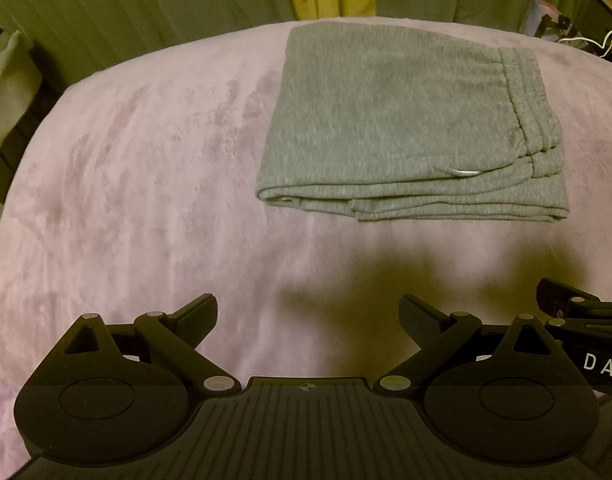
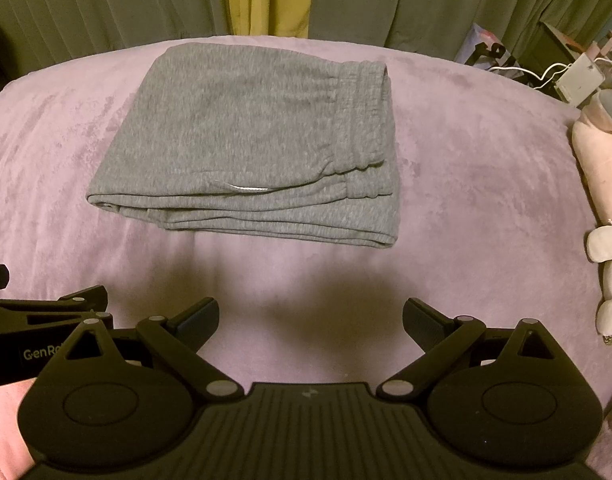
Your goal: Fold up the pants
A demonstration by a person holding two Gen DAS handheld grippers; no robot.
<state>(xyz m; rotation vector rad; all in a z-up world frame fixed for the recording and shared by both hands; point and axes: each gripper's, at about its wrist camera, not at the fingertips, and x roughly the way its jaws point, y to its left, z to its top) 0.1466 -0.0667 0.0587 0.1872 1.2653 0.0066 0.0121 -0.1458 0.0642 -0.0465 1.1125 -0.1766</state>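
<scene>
A pair of heather-grey fleece sweatpants (image 1: 401,120) was seen folded into a compact, roughly rectangular bundle on a lilac plush blanket (image 1: 146,200) that covered the bed. The bundle lay toward the far edge of the blanket, well apart from both tools. Several stacked layers were shown along its near edge, stepped slightly so that the lower layers stuck out past the upper ones. The gathered elastic waistband (image 2: 365,120) was turned toward the right edge of the blanket, and a short pale drawstring tip (image 2: 248,189) was visible on the top layer close to the near fold. The upper face was smooth, with few creases.

The left black 2-finger gripper (image 1: 307,314) was held above the near part of the blanket, its jaws spread wide with nothing between them and nothing touched. The right black 2-finger gripper (image 2: 310,318) was held likewise, jaws wide apart and empty, just beside the left one. A dark shadow was cast on the blanket between the tools and the bundle.

A pale pink and grey stuffed toy (image 2: 605,208) was seen at the right edge of the blanket, and grey-green pleated curtains (image 2: 106,4) with a yellow strip hung beyond the far edge.
</scene>
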